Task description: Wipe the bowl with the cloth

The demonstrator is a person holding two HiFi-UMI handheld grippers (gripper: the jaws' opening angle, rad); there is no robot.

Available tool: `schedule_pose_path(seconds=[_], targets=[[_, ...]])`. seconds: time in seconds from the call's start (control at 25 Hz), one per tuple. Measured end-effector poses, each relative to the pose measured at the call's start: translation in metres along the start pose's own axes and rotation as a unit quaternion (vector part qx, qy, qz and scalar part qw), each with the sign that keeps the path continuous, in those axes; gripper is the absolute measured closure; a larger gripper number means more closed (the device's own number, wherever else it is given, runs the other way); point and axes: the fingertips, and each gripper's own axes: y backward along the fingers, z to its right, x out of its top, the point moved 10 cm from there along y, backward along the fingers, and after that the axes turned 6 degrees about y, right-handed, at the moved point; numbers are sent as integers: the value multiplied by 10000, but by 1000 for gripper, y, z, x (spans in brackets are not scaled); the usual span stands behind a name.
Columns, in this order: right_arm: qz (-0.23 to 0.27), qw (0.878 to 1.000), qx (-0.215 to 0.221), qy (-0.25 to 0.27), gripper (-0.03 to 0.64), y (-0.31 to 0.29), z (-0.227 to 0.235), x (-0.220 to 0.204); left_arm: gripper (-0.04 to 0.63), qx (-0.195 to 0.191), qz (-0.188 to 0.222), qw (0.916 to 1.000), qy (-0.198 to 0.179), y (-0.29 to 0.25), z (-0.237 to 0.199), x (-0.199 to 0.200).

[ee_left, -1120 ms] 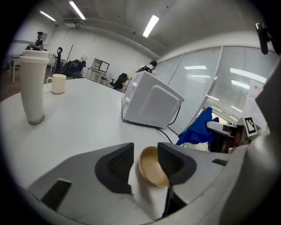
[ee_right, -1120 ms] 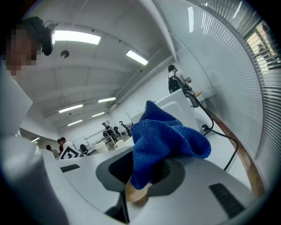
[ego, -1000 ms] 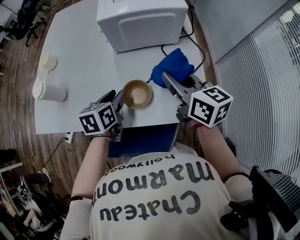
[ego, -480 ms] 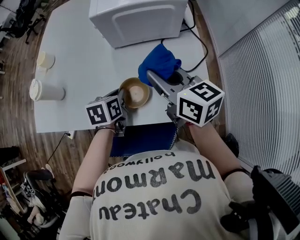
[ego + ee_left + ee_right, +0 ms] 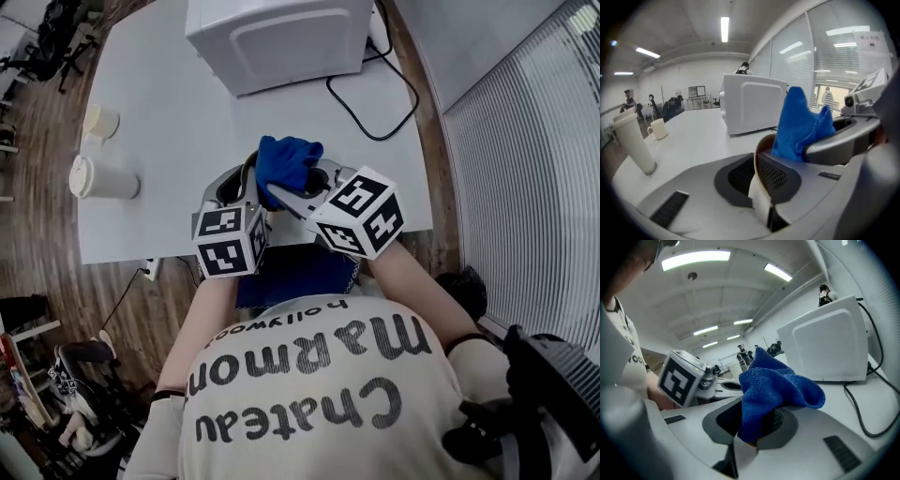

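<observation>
Both grippers have drawn together near the front edge of the surface since a second ago. The left gripper, whose jaws have just been closing, now pinches the rim of the bowl to steady it. The right gripper clamps the blue cloth at the bowl's mouth. Being round (no real long axis), the bowl looks tipped on edge, its opening toward the cloth.
</observation>
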Motion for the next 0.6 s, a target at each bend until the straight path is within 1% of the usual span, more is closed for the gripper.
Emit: schedule_pose_path(seconds=[0.08, 0.16, 0.2, 0.28, 0.32, 0.4, 0.48, 0.56, 0.6], targets=[[-228, 9988, -375, 194, 552, -7, -2, -6, 588, -92, 56, 9993, -359, 3, 7, 3], [-301, 9969, -682, 254, 552, -11, -3, -8, 588, -151, 156, 9975, -669, 5, 13, 6], [-299, 9962, -765, 281, 552, -13, -4, -8, 588, -168, 206, 9965, -795, 6, 15, 8], [-294, 9957, -792, 393, 552, -15, -8, -9, 588, -239, 190, 9948, -970, 7, 16, 10], [-326, 9957, -737, 455, 551, -15, -9, -10, 589, -309, 130, 9940, -1042, 8, 16, 9], [-523, 9959, -532, 518, 552, -15, -9, -11, 589, -511, -21, 9917, -1177, 9, 15, 7], [-760, 9941, -439, 645, 551, -12, -8, -11, 589, -757, -148, 9900, -1181, 9, 16, 5], [-797, 9917, -577, 824, 552, -12, -7, -13, 581, -909, -168, 9893, -1128, 12, 18, 6], [-753, 9915, -677, 818, 551, -12, -7, -14, 578, -913, -138, 9890, -1154, 13, 20, 7]])
